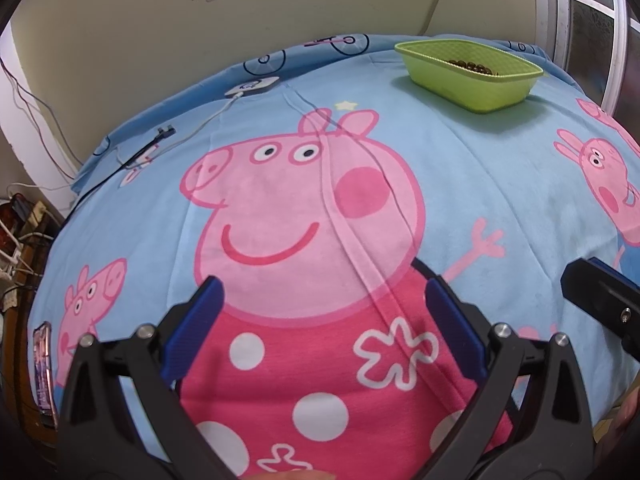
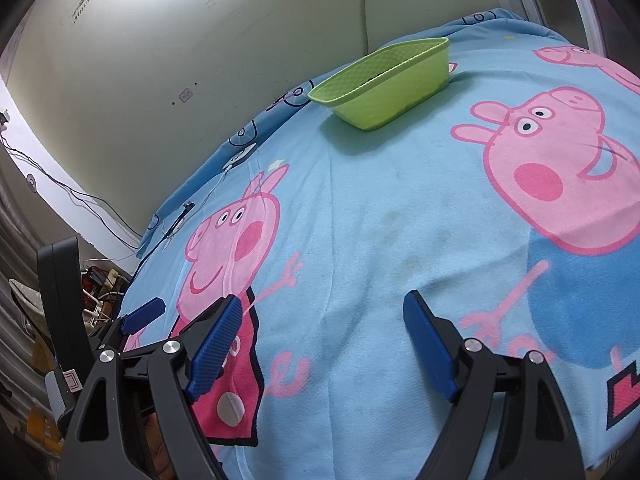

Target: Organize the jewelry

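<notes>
A green plastic basket (image 1: 472, 78) stands at the far right of the bed, with dark brown beads (image 1: 470, 65) showing over its near rim. In the right wrist view the same basket (image 2: 384, 84) stands far ahead and its contents are hidden by the wall. My left gripper (image 1: 322, 294) is open above the pink cartoon print, nothing between its blue fingers (image 1: 208, 300). My right gripper (image 2: 326, 310) is open too, empty, over bare blue cloth. The left gripper's blue fingertip (image 2: 146, 314) shows at the left of the right wrist view.
A blue cartoon-print blanket (image 1: 480, 184) covers the bed. A white charger with its cable (image 1: 252, 87) and a small dark clip (image 1: 156, 144) lie near the far left edge. A phone (image 1: 43, 368) lies at the near left edge. Cables and a power strip (image 2: 102, 284) clutter the floor beyond.
</notes>
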The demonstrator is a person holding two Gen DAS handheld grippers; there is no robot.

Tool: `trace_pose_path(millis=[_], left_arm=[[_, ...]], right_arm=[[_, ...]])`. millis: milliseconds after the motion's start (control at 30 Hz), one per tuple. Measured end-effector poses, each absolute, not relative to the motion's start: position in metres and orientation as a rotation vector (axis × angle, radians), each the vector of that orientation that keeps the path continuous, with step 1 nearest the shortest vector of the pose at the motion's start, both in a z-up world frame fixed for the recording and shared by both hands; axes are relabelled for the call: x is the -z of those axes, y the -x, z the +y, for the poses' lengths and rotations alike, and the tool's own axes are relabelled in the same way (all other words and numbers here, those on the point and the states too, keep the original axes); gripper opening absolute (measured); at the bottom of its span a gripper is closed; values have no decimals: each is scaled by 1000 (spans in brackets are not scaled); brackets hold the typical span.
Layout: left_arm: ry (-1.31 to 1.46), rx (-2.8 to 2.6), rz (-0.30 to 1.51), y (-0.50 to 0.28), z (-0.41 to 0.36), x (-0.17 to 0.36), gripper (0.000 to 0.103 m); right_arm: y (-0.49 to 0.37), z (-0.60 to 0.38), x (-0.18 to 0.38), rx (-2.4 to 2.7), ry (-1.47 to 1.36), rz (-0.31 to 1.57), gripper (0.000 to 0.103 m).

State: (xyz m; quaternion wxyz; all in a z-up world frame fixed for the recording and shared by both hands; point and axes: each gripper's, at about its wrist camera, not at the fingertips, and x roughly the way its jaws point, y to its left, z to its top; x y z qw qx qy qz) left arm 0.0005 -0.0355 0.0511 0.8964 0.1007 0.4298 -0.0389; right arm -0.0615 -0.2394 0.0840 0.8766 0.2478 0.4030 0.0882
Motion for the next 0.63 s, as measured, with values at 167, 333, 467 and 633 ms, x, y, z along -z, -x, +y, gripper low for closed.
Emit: trace_pose_path(millis=[167,333,467,633], left_arm=[[-209,79,891,0,-37,-51,97],[-214,96,866,3,-39,-55,97],[-222,113,872,0,-40,-57,97],[-213,127,883,-8,-38,-59,97]], right_arm=[[61,-240,-84,-184,-516,841,63],[61,-240,-84,-185,-515,841,63],[62,-242,-85,-183,-515,837,63],[58,-245,-92,-159,-482,823,63]])
